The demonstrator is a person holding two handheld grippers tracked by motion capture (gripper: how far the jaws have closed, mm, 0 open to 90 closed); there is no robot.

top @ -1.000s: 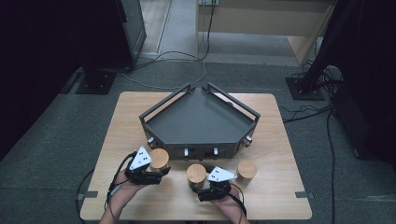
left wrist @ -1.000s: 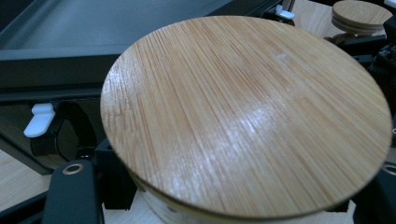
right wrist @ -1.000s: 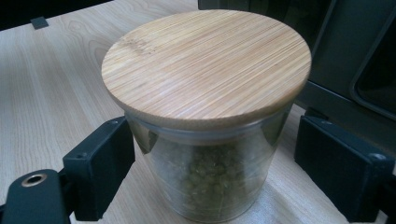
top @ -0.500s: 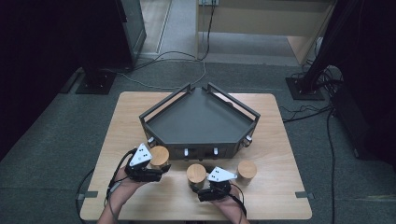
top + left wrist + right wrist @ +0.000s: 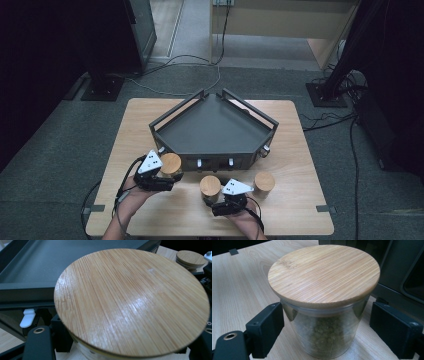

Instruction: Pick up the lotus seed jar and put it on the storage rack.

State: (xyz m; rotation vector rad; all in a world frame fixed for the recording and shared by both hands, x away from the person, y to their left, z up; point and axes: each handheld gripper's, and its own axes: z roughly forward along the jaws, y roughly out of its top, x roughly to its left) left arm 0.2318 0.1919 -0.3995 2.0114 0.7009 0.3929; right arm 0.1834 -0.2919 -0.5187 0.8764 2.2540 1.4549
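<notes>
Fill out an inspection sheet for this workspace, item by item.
Surface: wooden table, bare wood around the things.
Job's things: three wood-lidded jars; left jar, middle jar, right jar; dark tray behind them.
Clutter: nothing seen.
Grippers: left hand-held gripper shut on the left jar; right hand-held gripper open, jaws either side of the middle jar, not touching.
Cables: one trails from each gripper; more on the floor.
Surroundings: grey carpet, dark stands.

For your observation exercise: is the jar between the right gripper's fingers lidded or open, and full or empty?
Lidded: a bamboo lid sits flat on the glass jar. Partly filled: greenish contents show through the glass, reaching up to below the rim.
</notes>
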